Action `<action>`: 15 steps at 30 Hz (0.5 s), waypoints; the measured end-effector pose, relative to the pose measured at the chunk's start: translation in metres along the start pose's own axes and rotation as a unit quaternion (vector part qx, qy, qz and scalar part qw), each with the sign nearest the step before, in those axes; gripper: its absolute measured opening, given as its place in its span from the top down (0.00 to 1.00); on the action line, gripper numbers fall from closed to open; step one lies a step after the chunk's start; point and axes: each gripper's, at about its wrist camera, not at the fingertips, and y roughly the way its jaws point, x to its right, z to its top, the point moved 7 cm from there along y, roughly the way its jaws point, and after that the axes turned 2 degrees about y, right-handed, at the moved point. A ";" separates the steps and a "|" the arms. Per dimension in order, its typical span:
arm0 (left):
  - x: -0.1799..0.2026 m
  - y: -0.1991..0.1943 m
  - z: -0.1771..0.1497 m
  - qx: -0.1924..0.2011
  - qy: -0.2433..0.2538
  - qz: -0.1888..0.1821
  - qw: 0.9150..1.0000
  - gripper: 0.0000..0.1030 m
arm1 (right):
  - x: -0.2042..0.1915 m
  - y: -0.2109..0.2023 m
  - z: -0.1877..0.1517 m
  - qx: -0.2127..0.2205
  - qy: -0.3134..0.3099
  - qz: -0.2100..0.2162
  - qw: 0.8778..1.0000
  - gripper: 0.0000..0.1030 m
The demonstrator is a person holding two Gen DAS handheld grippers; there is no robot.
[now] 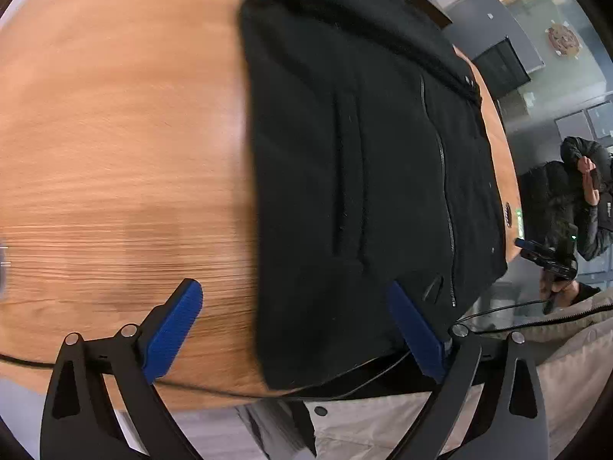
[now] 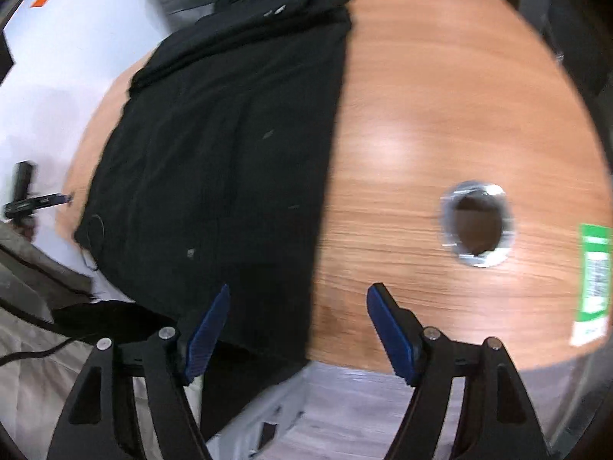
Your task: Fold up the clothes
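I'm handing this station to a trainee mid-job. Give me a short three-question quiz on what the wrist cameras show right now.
1. True or false: the left gripper is clamped on the black zippered garment.
2. Which object lies on the wooden table beside the round metal-rimmed cable hole? A) green-and-white label B) red mug C) scissors
3. Fill in: the right gripper is ____.

Key: 1 false, its fingers are spread above the cloth edge; 2 A; 3 open.

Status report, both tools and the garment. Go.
Left tool open, empty, over garment's edge. Right tool open, empty. Black jacket flat on wooden table, partly folded. Nothing in the way.
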 end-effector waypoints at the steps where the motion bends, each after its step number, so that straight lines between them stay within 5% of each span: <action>1: 0.003 0.003 -0.003 -0.005 0.000 -0.010 1.000 0.05 | 0.000 0.005 -0.004 -0.004 -0.001 0.008 1.000 0.28; 10: 0.014 0.022 -0.010 -0.049 -0.025 -0.090 0.994 0.05 | 0.013 0.030 -0.028 -0.055 0.002 0.064 0.996 0.32; 15: 0.016 0.029 -0.004 -0.056 -0.045 -0.112 0.991 0.02 | 0.016 0.027 -0.019 -0.039 0.006 0.098 0.994 0.34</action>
